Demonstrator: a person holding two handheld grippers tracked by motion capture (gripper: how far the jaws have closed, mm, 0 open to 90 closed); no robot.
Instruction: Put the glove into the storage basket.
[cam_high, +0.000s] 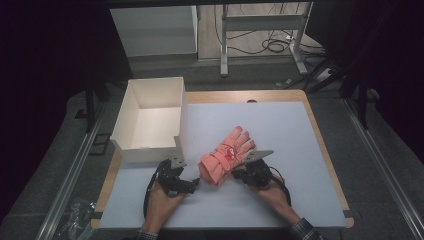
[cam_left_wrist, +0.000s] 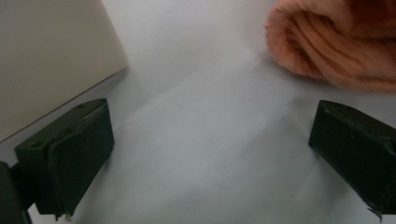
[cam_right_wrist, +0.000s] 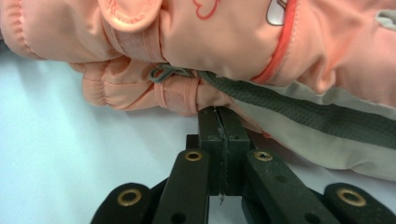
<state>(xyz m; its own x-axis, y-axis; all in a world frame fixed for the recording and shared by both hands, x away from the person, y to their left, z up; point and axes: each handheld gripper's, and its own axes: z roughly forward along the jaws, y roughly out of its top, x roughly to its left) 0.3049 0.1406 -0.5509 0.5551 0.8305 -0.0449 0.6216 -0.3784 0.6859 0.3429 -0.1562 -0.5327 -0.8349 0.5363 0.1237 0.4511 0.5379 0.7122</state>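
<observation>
While the pink gloves (cam_high: 227, 156) lie stacked mid-mat, right gripper (cam_right_wrist: 219, 112) at their 5 o'clock has jaws pressed together, tips against the lower glove's edge, nothing pinched; left gripper (cam_left_wrist: 205, 154) at their 8 o'clock gapes wide, empty, beside white box (cam_high: 150, 120)

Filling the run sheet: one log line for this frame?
left gripper: open, on mat | right gripper: shut, tips at gloves | box: empty
</observation>
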